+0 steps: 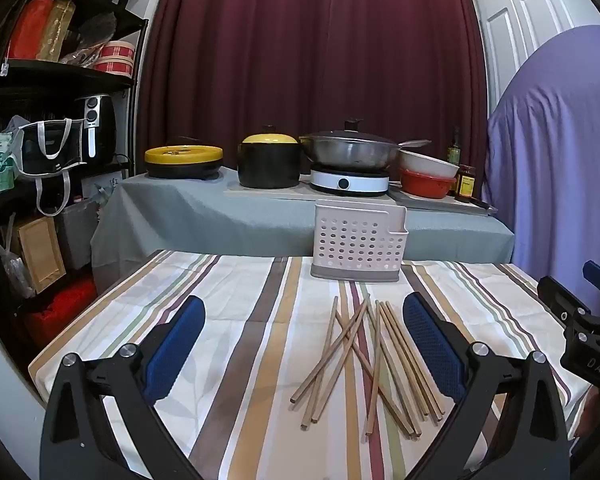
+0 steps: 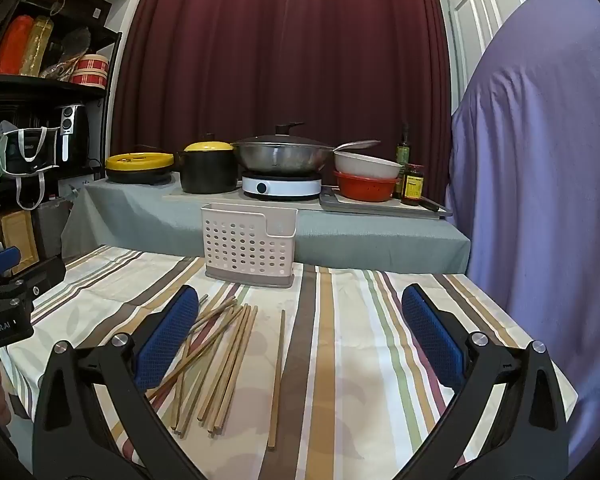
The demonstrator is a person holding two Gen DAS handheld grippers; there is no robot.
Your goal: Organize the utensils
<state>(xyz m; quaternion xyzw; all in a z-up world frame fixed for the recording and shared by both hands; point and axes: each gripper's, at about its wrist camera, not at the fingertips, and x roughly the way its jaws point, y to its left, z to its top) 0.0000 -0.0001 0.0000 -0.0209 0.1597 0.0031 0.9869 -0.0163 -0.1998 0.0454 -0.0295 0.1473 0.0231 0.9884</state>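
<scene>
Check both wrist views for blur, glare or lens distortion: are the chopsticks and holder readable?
Left wrist view: sharp, evenly lit, no glare; chopsticks and perforated holder crisp, with fisheye bending and dark corners at the edges. Right wrist view: equally sharp; chopsticks partly hidden behind a blue finger pad; soft shadows only.

The striped-cloth counter (image 1: 228,320) carries loose chopsticks (image 1: 364,364) at centre and a perforated holder (image 1: 358,246) at 12 o'clock

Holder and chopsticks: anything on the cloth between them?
No. Only bare striped tablecloth separates the holder from the chopsticks; both wrist views show it.
</scene>
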